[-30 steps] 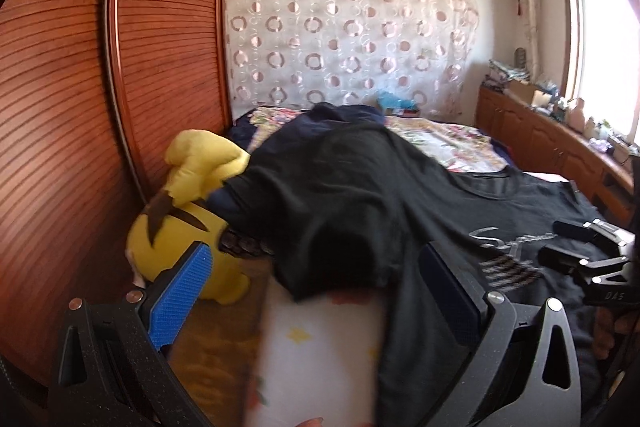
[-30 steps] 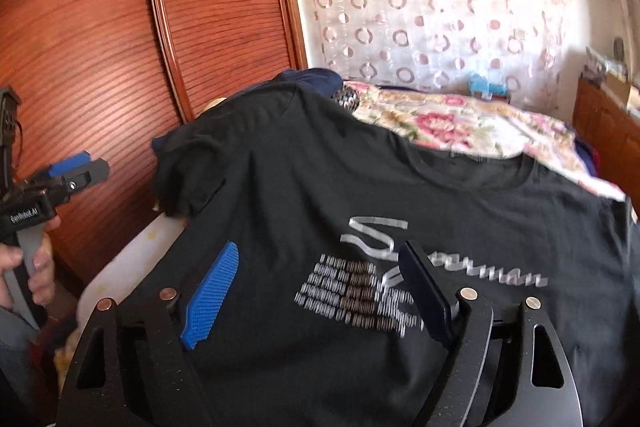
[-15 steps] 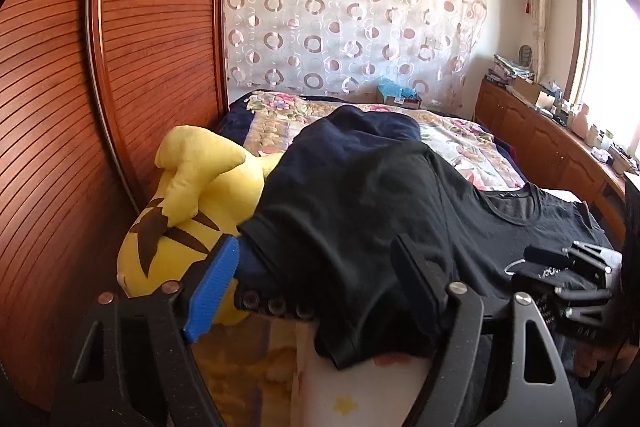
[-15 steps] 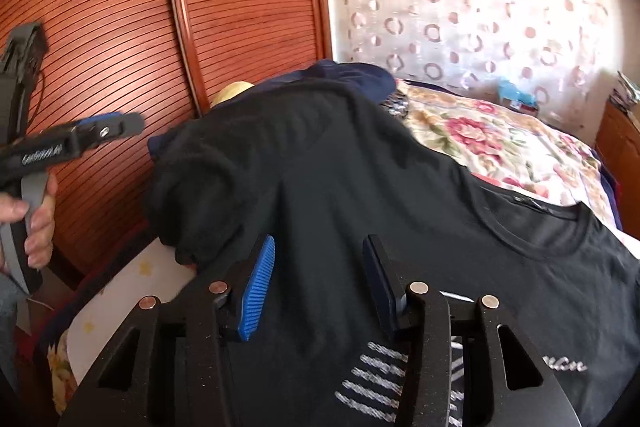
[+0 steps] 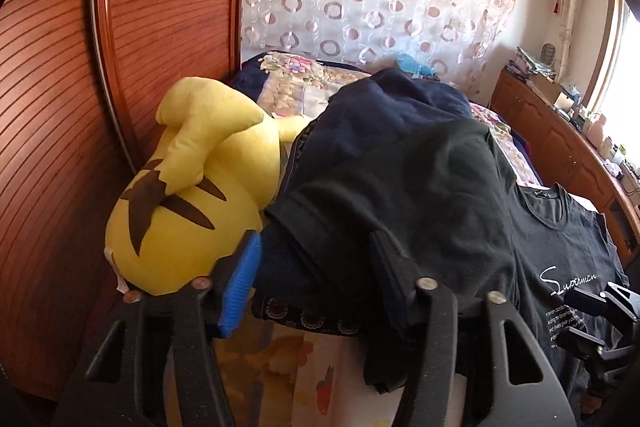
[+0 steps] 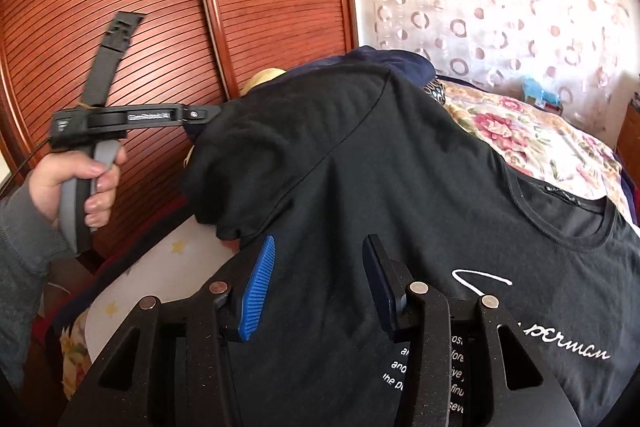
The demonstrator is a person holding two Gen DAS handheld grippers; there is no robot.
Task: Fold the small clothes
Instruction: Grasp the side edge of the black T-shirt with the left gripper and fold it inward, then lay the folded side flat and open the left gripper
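Bedroom, wood sliding doors, bed [image 6: 532, 139] under floral quilt. Black T-shirt [image 6: 400, 179] draped across bed's near edge, soft, light, limp; sleeve hem best hold. Left gripper [image 5: 316, 279] jaws just closing around sleeve; grip unconfirmed. Right gripper [image 6: 320, 283] part-open over cloth, gripping nothing.

Left black two-finger gripper with blue pad [image 5: 316, 283] angles downward, jaws just been closing, dark cloth between them, pad contact unclear. Right black gripper with blue pad [image 6: 316, 279] angles down, jaws half apart over cloth. Left hand [image 6: 76, 183], grey sleeve, grips handle.
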